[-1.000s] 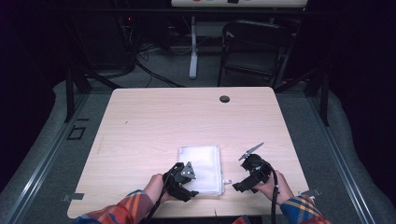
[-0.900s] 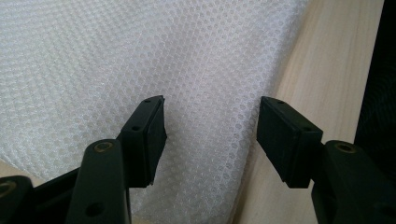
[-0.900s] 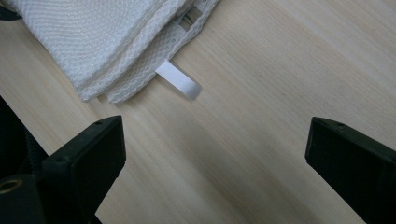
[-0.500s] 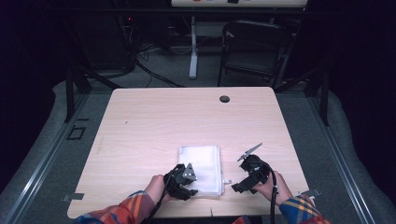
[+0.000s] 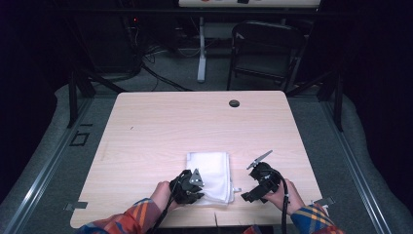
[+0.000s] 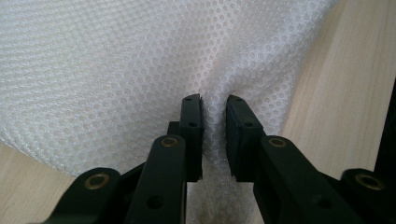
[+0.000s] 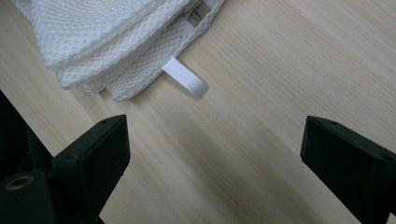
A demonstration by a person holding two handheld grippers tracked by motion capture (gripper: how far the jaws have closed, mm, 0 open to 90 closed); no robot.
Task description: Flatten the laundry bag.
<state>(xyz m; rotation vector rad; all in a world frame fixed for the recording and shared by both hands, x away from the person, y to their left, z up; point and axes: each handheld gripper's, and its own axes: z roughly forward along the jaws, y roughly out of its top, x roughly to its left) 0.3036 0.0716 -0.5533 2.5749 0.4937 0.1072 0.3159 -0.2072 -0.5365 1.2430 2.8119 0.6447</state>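
Two grippers sit near the worktop's (image 5: 146, 131) front edge: your left gripper (image 6: 214, 100) has just been closing and pinches the folded white mesh cloth (image 5: 210, 173); your right gripper (image 7: 212, 144) gapes wide beside its tag (image 7: 185, 82).

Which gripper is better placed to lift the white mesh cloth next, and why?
Left. The left gripper has just been closing and pinches a ridge of the white mesh cloth. The right gripper stands open over bare table.
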